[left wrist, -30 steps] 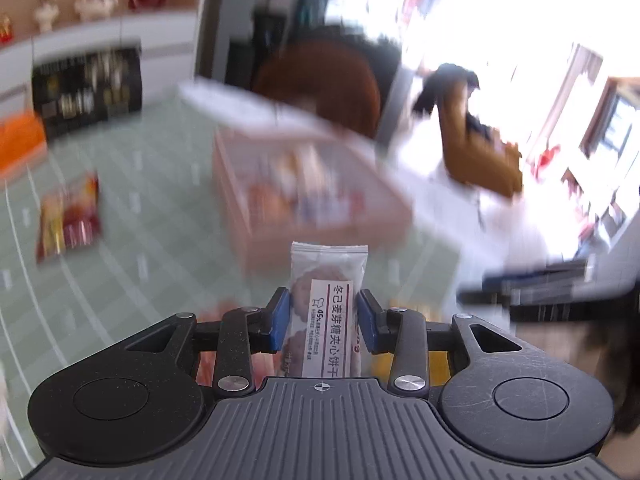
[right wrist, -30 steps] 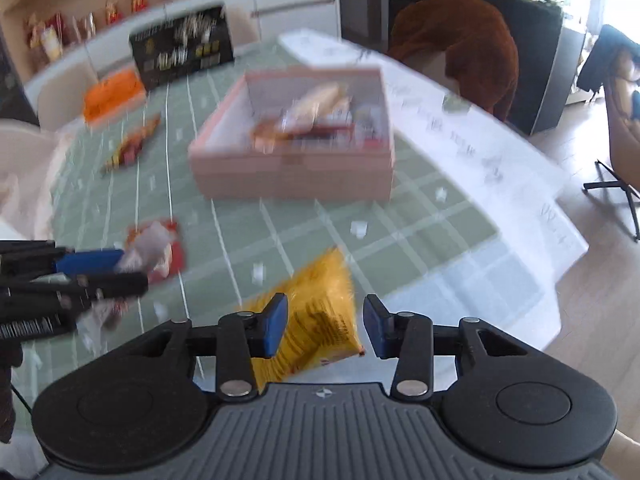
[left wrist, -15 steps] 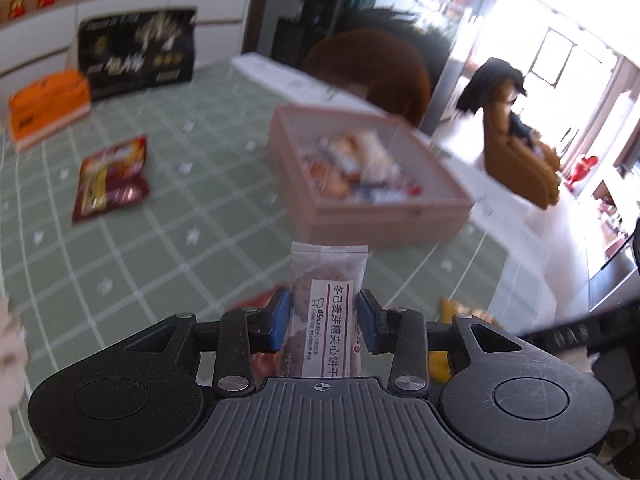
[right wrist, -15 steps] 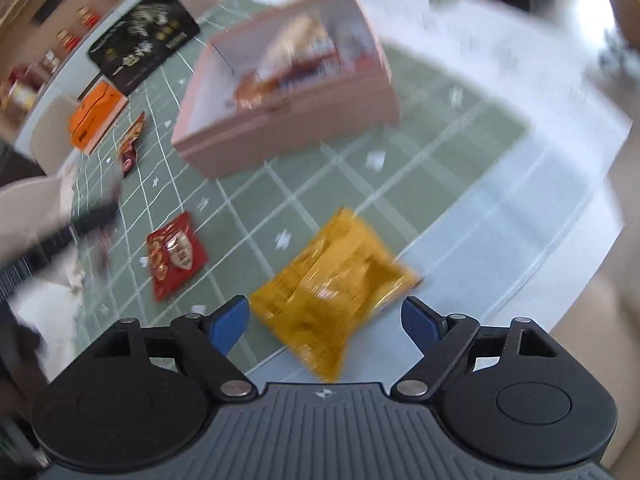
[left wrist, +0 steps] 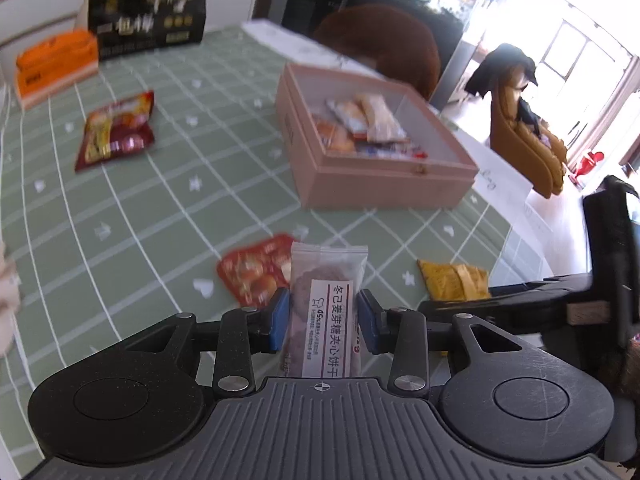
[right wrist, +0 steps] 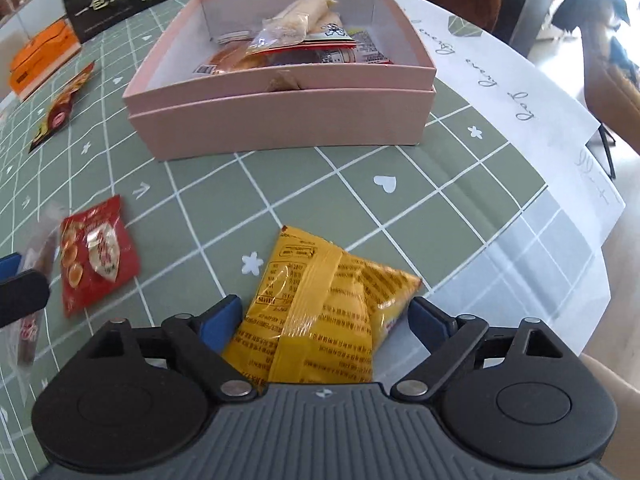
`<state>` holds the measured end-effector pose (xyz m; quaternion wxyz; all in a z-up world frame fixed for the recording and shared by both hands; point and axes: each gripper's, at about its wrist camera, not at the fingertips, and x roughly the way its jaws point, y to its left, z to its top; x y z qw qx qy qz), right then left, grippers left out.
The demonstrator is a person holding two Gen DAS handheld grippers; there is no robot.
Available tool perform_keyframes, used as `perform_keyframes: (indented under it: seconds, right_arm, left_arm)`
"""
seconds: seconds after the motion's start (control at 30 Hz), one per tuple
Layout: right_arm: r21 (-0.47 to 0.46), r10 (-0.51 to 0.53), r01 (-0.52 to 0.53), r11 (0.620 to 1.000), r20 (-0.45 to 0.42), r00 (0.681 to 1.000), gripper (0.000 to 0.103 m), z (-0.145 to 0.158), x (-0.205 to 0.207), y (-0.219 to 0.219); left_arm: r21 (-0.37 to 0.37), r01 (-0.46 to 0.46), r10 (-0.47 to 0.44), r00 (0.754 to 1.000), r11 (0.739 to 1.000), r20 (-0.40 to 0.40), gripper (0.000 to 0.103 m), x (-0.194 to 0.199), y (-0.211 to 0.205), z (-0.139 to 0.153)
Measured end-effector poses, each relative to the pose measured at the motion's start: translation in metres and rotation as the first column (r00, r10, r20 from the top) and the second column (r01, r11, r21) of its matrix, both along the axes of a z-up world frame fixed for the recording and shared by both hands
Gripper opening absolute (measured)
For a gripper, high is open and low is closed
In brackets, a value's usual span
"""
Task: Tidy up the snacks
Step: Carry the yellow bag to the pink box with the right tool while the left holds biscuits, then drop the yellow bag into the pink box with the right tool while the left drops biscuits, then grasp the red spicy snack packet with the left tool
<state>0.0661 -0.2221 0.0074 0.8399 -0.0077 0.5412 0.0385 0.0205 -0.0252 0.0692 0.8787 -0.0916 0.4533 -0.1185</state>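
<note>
My left gripper is shut on a clear biscuit packet with a white label, held upright above the green checked tablecloth. Lower right, my right gripper points steeply down over a yellow snack packet lying on the cloth. Its jaws are opening, and the packet sits between the blue pads without being squeezed. Beyond both stands an open pink box with several snack packets inside. From the left wrist the same box appears to the right of centre.
A red snack packet lies left of the yellow one, and a dark red packet lies farther back left. An orange box and a black box stand at the far edge. The table's rounded edge runs close on the right.
The right gripper's jaws spread from narrow to wide as it came down over the yellow packet. The left gripper sank a little, still gripping the biscuit packet.
</note>
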Motion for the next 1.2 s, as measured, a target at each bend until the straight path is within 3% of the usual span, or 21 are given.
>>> perform_keyframes:
  seconds: [0.1, 0.23, 0.33, 0.47, 0.57, 0.63, 0.7, 0.8, 0.9, 1.03, 1.1, 1.2]
  right_arm:
    - [0.003, 0.047, -0.047, 0.999, 0.002, 0.999, 0.069, 0.004, -0.011, -0.006]
    - [0.039, 0.071, -0.070, 0.997, -0.018, 0.997, 0.063, 0.012, -0.026, -0.020]
    - [0.102, 0.048, -0.050, 0.994, 0.017, 0.999, 0.061, 0.030, -0.026, -0.033]
    - [0.202, 0.019, -0.060, 0.978, 0.199, 0.980, 0.061, 0.102, 0.005, -0.049]
    - [0.234, 0.012, -0.086, 0.968, 0.299, 0.954, 0.061, 0.145, 0.045, -0.049]
    - [0.226, 0.020, -0.104, 0.969, 0.344, 0.939, 0.063, 0.153, 0.072, -0.044]
    - [0.219, 0.036, -0.117, 0.969, 0.341, 0.939, 0.068, 0.148, 0.104, -0.038]
    - [0.209, 0.000, -0.065, 0.976, 0.298, 0.955, 0.069, 0.131, 0.135, -0.039]
    - [0.223, -0.018, -0.048, 0.974, 0.285, 0.958, 0.075, 0.120, 0.135, -0.045]
    - [0.187, -0.001, -0.047, 0.981, 0.251, 0.968, 0.077, 0.099, 0.122, -0.044]
    - [0.166, 0.011, -0.050, 0.985, 0.229, 0.973, 0.077, 0.087, 0.113, -0.041]
    - [0.177, 0.017, -0.050, 0.983, 0.184, 0.983, 0.078, 0.068, 0.101, -0.039]
  left_arm:
    - [-0.022, 0.016, -0.018, 0.998, 1.000, -0.065, 0.042, 0.002, -0.003, -0.010]
    - [-0.048, 0.036, -0.036, 0.999, 0.998, 0.006, 0.042, -0.005, -0.006, -0.008]
    - [-0.125, 0.028, -0.015, 0.995, 0.992, 0.100, 0.042, 0.008, -0.001, 0.022]
    - [-0.150, 0.030, 0.012, 0.963, 0.988, 0.270, 0.042, 0.059, -0.005, 0.085]
    - [-0.213, 0.061, -0.004, 0.966, 0.975, 0.257, 0.043, 0.124, -0.014, 0.103]
    - [-0.248, 0.095, -0.041, 0.976, 0.964, 0.216, 0.044, 0.168, -0.024, 0.098]
    - [-0.257, 0.099, -0.055, 0.983, 0.961, 0.175, 0.044, 0.194, -0.029, 0.091]
    - [-0.225, 0.074, -0.033, 0.983, 0.971, 0.181, 0.044, 0.203, -0.023, 0.083]
    - [-0.186, 0.033, -0.001, 0.985, 0.982, 0.170, 0.044, 0.201, -0.001, 0.065]
    - [-0.054, -0.117, 0.123, 0.984, 0.992, 0.127, 0.044, 0.202, 0.058, 0.027]
    - [-0.006, -0.227, 0.226, 0.965, 0.974, 0.133, 0.044, 0.199, 0.097, 0.014]
    - [0.049, -0.395, 0.382, 0.909, 0.918, 0.164, 0.044, 0.195, 0.149, -0.003]
